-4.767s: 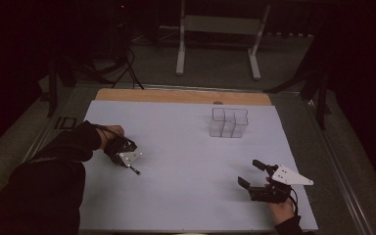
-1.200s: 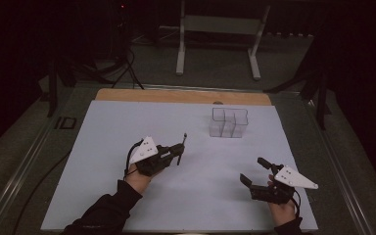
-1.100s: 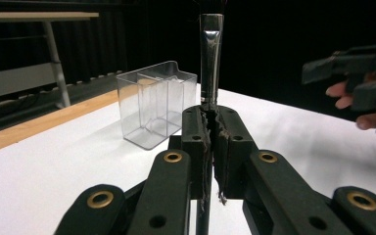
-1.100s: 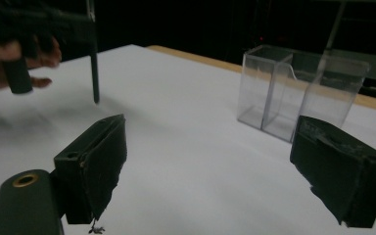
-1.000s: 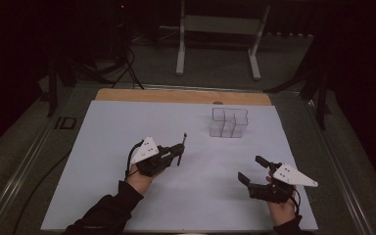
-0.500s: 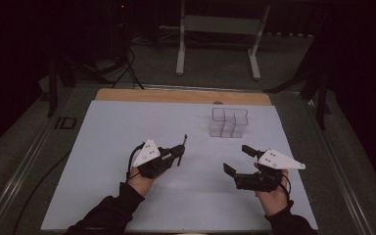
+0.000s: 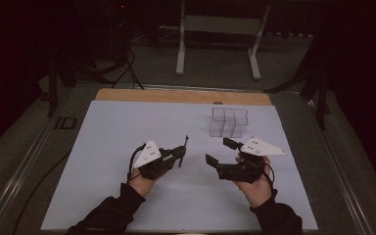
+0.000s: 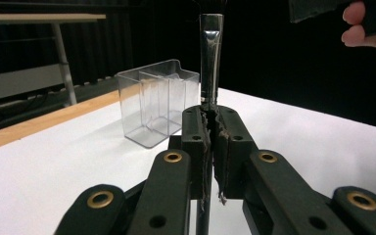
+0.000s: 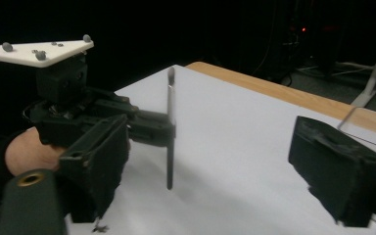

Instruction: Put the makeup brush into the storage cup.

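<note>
High view puts my left claw at about 7 o'clock from the middle of the white counter, its jaws pressed together on a thin dark makeup brush. That brush stands nearly upright out of the jaws, its tip pointing toward 12 o'clock. My left gripper view confirms the grip: both pads are clamped tight on the brush's shaft just below its shiny metal ferrule, which rises straight up at 12 o'clock, and the bristle end is cut off by the top edge so I cannot describe it.

My right claw sits at about 5 o'clock from the counter's middle, held above the surface with its jaws spread wide and nothing between them; they have just been closing a little. It faces toward 9 o'clock, at the left claw and the brush, near them but apart. In my right gripper view I see the brush upright between my two spread jaws, farther off, held by the left claw.

A clear plastic organizer with several compartments stands on the counter at about 1 o'clock, just beyond the right claw. From my left gripper view it lies at 10 o'clock behind the clamped jaws.
</note>
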`<state>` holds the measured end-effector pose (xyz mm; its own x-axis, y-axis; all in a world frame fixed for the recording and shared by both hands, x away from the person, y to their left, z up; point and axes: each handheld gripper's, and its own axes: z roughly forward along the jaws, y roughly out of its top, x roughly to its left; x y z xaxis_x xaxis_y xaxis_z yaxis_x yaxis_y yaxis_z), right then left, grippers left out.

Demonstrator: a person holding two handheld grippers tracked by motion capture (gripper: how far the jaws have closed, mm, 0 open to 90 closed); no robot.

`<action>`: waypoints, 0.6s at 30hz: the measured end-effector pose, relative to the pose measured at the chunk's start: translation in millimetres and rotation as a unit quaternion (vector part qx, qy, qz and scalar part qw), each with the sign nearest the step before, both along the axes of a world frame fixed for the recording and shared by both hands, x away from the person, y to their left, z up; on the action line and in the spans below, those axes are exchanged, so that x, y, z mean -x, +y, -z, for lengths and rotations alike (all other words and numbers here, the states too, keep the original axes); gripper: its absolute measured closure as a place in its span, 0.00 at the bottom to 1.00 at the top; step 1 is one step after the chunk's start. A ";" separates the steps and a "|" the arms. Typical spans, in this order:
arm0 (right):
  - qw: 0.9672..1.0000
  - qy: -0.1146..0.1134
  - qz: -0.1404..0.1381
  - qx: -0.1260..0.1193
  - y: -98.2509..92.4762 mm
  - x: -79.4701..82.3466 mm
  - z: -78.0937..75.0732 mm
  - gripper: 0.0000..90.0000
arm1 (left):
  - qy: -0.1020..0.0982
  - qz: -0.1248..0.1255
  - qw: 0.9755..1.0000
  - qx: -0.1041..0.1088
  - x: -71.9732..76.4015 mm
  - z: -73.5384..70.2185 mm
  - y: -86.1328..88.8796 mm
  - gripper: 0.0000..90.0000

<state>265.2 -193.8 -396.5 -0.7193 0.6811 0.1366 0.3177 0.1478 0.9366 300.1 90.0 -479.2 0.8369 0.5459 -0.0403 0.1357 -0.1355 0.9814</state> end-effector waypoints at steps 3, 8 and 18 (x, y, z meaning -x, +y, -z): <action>1.000 0.011 0.000 0.002 13.8 -2.1 -2.9 0.33 | 0.002 0.000 1.000 0.001 -0.2 0.6 -0.3 0.95; 1.000 0.028 0.007 0.002 28.2 -8.2 0.4 0.45 | -0.001 0.002 1.000 0.003 0.8 -0.3 -0.5 0.95; 0.999 0.049 0.001 0.002 49.0 -18.2 9.1 0.65 | 0.000 0.010 1.000 0.009 3.1 -1.2 -2.4 0.95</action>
